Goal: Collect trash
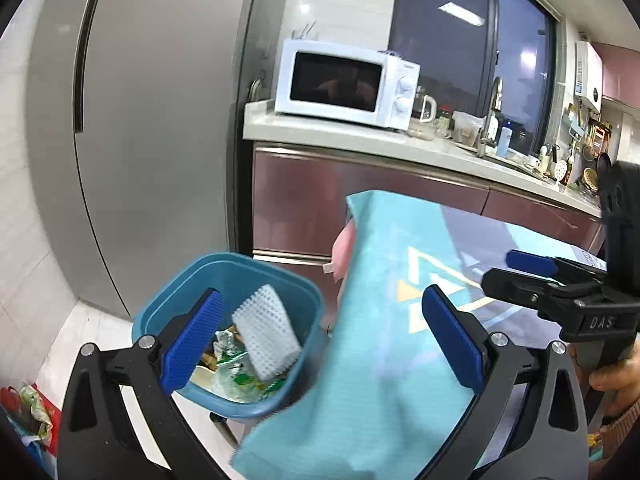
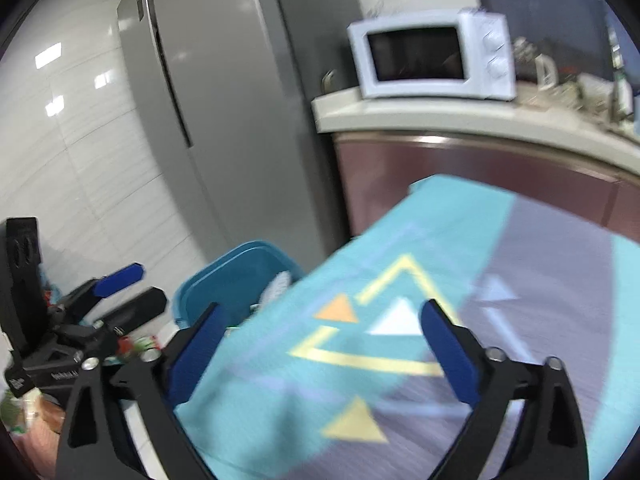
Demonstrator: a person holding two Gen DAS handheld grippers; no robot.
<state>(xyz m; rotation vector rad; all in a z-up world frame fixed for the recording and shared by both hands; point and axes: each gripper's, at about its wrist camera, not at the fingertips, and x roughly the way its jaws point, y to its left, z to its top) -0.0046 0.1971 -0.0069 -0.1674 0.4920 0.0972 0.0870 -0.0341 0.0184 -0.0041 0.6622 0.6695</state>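
A blue trash bin (image 1: 160, 312) stands on the floor beside the table, holding a white foam net (image 1: 266, 330) and crumpled green-and-clear wrappers (image 1: 234, 372). My left gripper (image 1: 320, 300) hovers above the bin and the table's edge, jaws wide open and nothing between them. My right gripper (image 2: 322, 312) is open too, over the turquoise patterned tablecloth (image 2: 400, 240), and nothing sits between its pads. In the left wrist view the right gripper (image 1: 516, 272) shows at the right, a hand below it. The right wrist view shows the left gripper (image 2: 136, 286) at the left and the bin (image 2: 236, 268), partly hidden by the cloth.
A grey fridge (image 1: 160, 120) rises behind the bin. A white microwave (image 1: 344, 80) sits on the counter (image 1: 320, 130), and further right are a sink and dishes (image 1: 512, 152). Colourful bags (image 1: 24, 412) lie on the floor at lower left. White tiled wall on the left.
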